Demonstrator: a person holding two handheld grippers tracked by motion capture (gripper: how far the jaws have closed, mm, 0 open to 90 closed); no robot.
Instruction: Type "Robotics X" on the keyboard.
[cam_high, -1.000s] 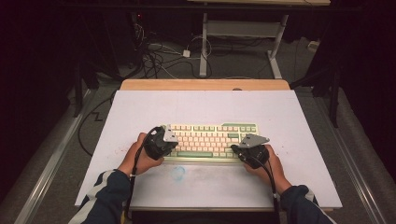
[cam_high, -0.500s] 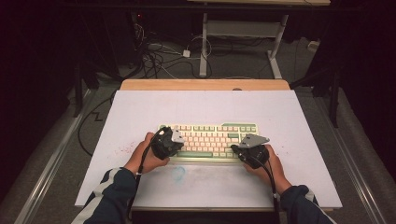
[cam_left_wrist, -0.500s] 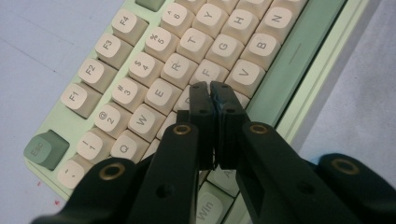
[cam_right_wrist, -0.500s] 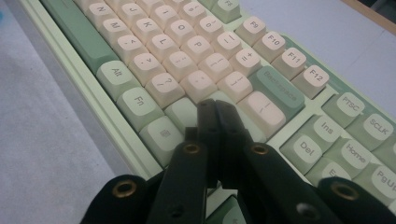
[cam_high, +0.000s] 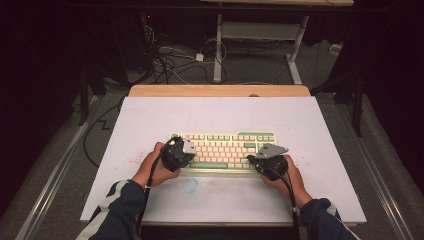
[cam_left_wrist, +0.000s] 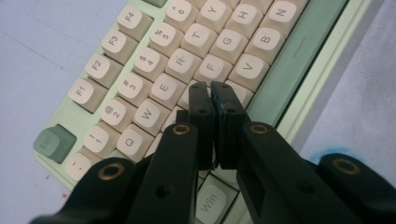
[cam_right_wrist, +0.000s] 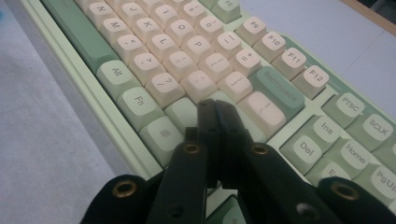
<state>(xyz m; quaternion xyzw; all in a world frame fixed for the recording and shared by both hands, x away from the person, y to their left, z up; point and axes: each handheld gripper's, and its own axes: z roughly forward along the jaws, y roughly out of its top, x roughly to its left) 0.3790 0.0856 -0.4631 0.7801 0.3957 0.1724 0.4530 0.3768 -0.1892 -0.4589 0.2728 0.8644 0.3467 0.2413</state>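
Centrally on white table mat (cam_high: 150, 125): green-and-cream mechanical keyboard (cam_high: 225, 150). Left gripper (cam_left_wrist: 211, 87) closed, empty, tips over keys near D and C. Right gripper (cam_right_wrist: 215, 103) closed, empty, tips poised beside Enter key (cam_right_wrist: 261, 109).
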